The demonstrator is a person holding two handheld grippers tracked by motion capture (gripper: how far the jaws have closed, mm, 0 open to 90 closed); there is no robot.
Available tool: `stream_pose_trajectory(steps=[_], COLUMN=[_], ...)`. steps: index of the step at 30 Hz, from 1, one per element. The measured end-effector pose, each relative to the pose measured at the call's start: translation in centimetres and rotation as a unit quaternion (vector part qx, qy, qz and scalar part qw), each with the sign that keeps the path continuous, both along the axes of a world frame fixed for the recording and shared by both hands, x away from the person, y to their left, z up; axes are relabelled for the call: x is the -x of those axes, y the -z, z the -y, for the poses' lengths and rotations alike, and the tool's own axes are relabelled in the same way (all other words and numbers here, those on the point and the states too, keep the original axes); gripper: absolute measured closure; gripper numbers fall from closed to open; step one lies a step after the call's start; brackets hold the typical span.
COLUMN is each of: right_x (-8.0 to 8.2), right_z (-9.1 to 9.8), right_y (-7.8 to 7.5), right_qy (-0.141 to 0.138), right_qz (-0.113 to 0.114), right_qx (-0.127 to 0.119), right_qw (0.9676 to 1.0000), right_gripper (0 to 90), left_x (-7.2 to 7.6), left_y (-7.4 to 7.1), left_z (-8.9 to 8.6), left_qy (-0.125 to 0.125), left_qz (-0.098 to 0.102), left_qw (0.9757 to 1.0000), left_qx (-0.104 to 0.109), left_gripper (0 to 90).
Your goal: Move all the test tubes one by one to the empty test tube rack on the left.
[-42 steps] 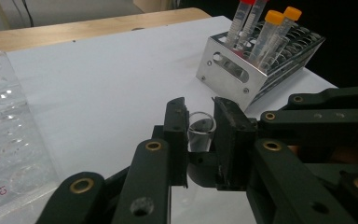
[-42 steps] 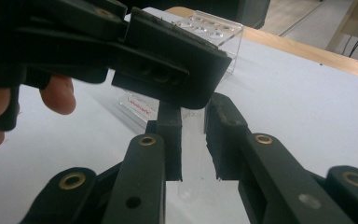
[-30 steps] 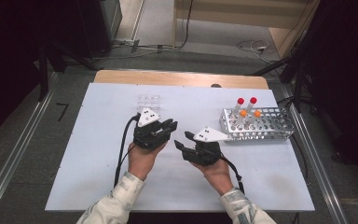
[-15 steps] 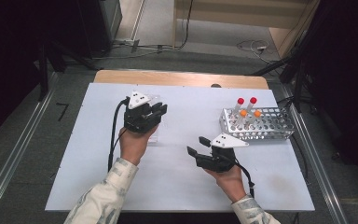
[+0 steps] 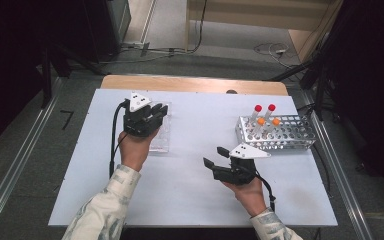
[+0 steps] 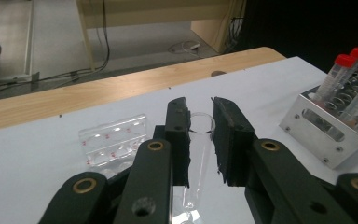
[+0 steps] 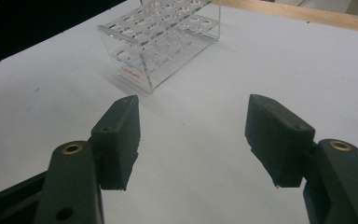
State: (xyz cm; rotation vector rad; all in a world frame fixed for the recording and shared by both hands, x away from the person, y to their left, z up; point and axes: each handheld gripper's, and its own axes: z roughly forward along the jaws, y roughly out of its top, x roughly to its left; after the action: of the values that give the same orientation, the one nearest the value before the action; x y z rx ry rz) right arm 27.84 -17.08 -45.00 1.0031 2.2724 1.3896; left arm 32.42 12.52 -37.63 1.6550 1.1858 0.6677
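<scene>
Since the earlier frame, the left tongs (image 5: pixel 156 114) have been carried far-left over the clear rack (image 5: pixel 161 136) on the worktop (image 5: pixel 190 200); the right tongs (image 5: pixel 216 156) have just been opening, empty. A clear tube (image 6: pixel 199 140) is gripped upright by the left tongs (image 6: pixel 200 135). Nothing is held between the parted right tongs (image 7: pixel 193 135); the clear rack (image 7: pixel 161 42) is seen beyond.

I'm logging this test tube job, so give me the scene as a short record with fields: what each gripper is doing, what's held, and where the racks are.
left gripper: shut on the clear tube, open end pointing away, over the clear rack
right gripper: fingers wide apart, just been opening, nothing between them
clear rack: left half of the white table, holes look empty
metal rack: right side of the table
capped tubes: two red caps, two orange caps, standing in the metal rack
</scene>
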Motion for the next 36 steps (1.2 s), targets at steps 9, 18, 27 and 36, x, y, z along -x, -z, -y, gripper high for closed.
stream_pose_trajectory(steps=[9,18,27,36], right_x=[-0.1,-0.1,-0.1,0.0], right_z=[0.1,0.2,0.3,0.3], right_y=[0.1,0.1,0.1,0.1], right_qy=[0.002,0.003,0.004,0.007], right_qz=[-0.005,-0.004,-0.002,0.000], right_qx=[0.002,0.002,0.002,0.006], right_qw=[1.0000,1.0000,1.0000,1.0000], right_gripper=[29.3,29.7,29.8,29.8], left_x=[-0.3,-0.3,-0.5,-0.7], left_y=[0.5,2.4,4.6,6.0], left_z=[0.1,0.5,0.8,0.8], left_qy=[-0.010,-0.014,-0.016,-0.010], left_qz=[0.005,-0.005,-0.024,-0.047], left_qw=[0.9999,0.9994,0.9986,0.9980], left_qx=[-0.012,-0.032,-0.044,-0.040], left_gripper=[77.3,77.1,77.0,65.2])
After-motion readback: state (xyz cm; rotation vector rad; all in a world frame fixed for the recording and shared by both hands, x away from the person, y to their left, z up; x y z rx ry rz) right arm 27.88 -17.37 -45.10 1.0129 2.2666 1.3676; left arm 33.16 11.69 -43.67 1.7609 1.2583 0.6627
